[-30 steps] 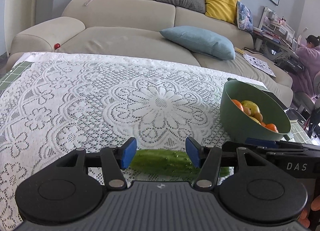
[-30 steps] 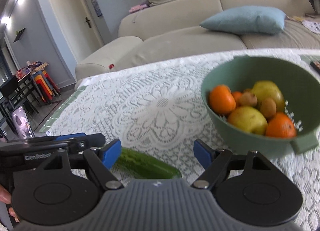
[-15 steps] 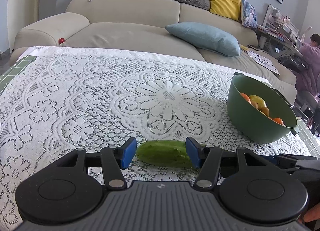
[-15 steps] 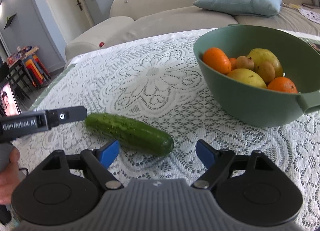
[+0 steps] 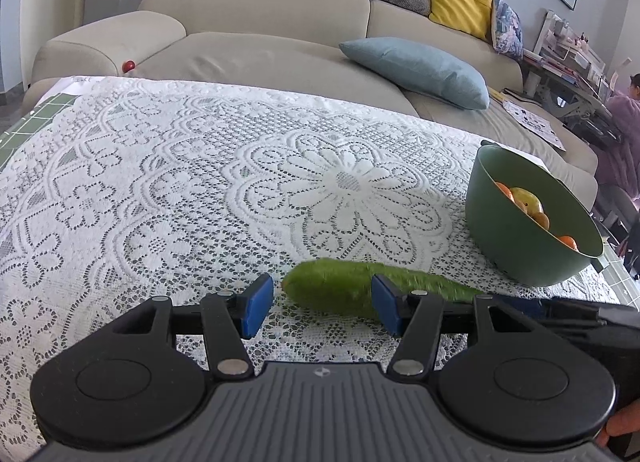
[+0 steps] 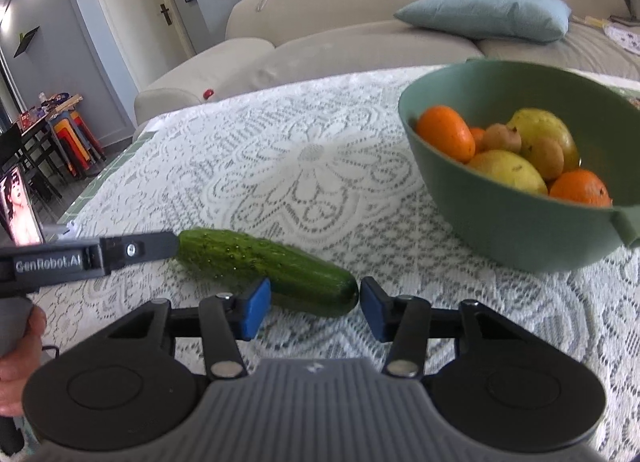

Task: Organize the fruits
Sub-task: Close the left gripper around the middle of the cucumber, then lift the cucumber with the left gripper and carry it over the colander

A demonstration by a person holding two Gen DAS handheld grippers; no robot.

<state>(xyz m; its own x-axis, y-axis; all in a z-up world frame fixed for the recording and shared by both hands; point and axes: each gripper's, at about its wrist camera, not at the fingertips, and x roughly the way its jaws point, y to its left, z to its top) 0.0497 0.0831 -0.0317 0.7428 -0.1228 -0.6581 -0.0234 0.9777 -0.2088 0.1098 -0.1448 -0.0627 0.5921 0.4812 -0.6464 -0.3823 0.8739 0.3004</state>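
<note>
A green cucumber [image 5: 340,290] lies on the white lace tablecloth [image 5: 200,190]; it also shows in the right wrist view [image 6: 264,266]. My left gripper [image 5: 322,306] is open, its blue pads on either side of the cucumber's left end without touching it. My right gripper [image 6: 314,312] is open around the cucumber's right end, with small gaps at both pads. A green bowl [image 6: 516,218] to the right holds oranges, yellow pears and small brown fruits; it also shows in the left wrist view [image 5: 516,238].
A beige sofa [image 5: 260,34] with a blue cushion [image 5: 416,70] runs behind the table. A small red ball [image 5: 129,66] lies on the sofa edge. The left gripper's body [image 6: 80,258] reaches in from the left in the right wrist view.
My right gripper has moved in and narrowed around the cucumber's right end. The left gripper has shifted left, so the cucumber now sits off-centre towards its right pad.
</note>
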